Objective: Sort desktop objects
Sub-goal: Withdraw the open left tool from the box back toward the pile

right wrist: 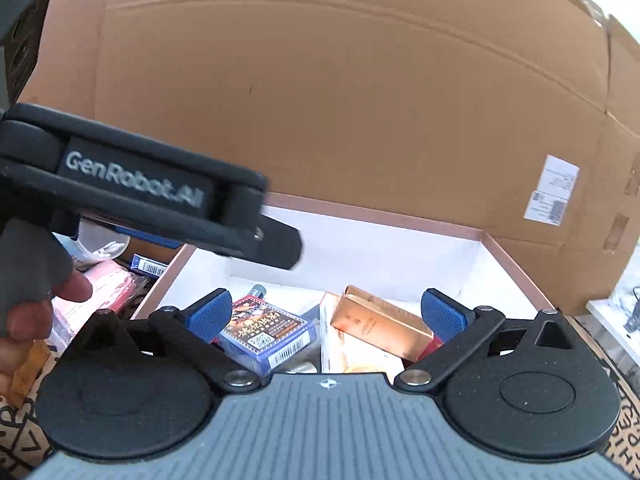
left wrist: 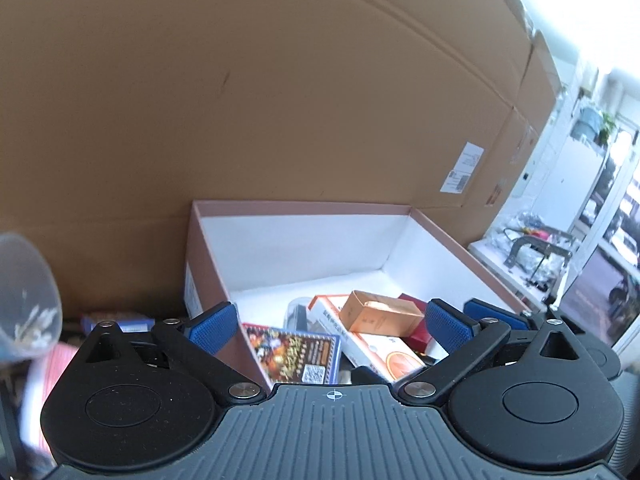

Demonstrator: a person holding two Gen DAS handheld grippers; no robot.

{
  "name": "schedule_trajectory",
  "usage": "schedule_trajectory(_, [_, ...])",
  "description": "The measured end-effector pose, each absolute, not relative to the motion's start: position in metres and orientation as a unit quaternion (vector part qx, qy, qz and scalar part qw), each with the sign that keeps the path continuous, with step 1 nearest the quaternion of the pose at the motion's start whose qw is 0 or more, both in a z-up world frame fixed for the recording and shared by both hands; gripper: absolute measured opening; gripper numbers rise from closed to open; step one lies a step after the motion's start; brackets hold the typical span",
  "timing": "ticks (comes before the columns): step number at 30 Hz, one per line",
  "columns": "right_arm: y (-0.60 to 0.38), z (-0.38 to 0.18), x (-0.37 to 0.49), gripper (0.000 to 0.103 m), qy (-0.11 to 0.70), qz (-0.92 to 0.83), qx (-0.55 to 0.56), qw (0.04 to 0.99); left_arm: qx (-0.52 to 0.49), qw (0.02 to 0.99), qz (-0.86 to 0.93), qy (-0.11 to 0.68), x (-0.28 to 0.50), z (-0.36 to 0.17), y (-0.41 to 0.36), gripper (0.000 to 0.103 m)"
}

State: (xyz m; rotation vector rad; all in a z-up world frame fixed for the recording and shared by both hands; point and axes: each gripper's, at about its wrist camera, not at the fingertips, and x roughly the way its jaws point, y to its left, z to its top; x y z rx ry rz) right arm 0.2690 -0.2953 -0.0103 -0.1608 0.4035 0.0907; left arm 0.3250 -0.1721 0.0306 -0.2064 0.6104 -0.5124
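A pink box with a white inside (left wrist: 304,236) (right wrist: 400,248) holds a blue card pack (left wrist: 296,354) (right wrist: 266,334), a copper-coloured carton (left wrist: 380,314) (right wrist: 376,320), a white and orange carton (left wrist: 380,350) and a dark red box (left wrist: 416,336). My left gripper (left wrist: 330,326) is open and empty above the box's near left wall. My right gripper (right wrist: 328,314) is open and empty above the box's near edge. The left gripper's black body (right wrist: 132,192) shows at the left of the right wrist view.
A big brown cardboard carton (left wrist: 280,100) (right wrist: 360,100) stands right behind the box. Pink packets (right wrist: 104,284) (left wrist: 44,380) and a blue pack (right wrist: 148,266) lie left of the box. A white table with clutter (left wrist: 520,248) stands at the right.
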Motion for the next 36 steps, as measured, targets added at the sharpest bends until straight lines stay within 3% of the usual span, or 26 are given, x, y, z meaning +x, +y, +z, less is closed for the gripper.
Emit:
schedule_trajectory(7, [-0.292, 0.008, 0.236, 0.101, 0.182, 0.047, -0.071, 0.980, -0.125, 0.918, -0.238, 0.292, 0.296, 0.042, -0.149, 0.103])
schedule_trajectory(15, [-0.276, 0.040, 0.181, 0.102, 0.117, 0.078, -0.067, 0.988, -0.146, 0.946, -0.191, 0.219, 0.219, 0.068, -0.068, 0.103])
schedule_trajectory(21, [-0.242, 0.039, 0.151, 0.102, 0.096, 0.135, -0.066, 0.984, -0.158, 0.957, -0.123, 0.211, 0.169, 0.051, -0.007, 0.103])
schedule_trajectory(36, [-0.150, -0.048, 0.146, 0.100, 0.255, 0.209, -0.044, 0.943, -0.160, 0.938, -0.024, 0.307, 0.104, -0.051, 0.071, 0.103])
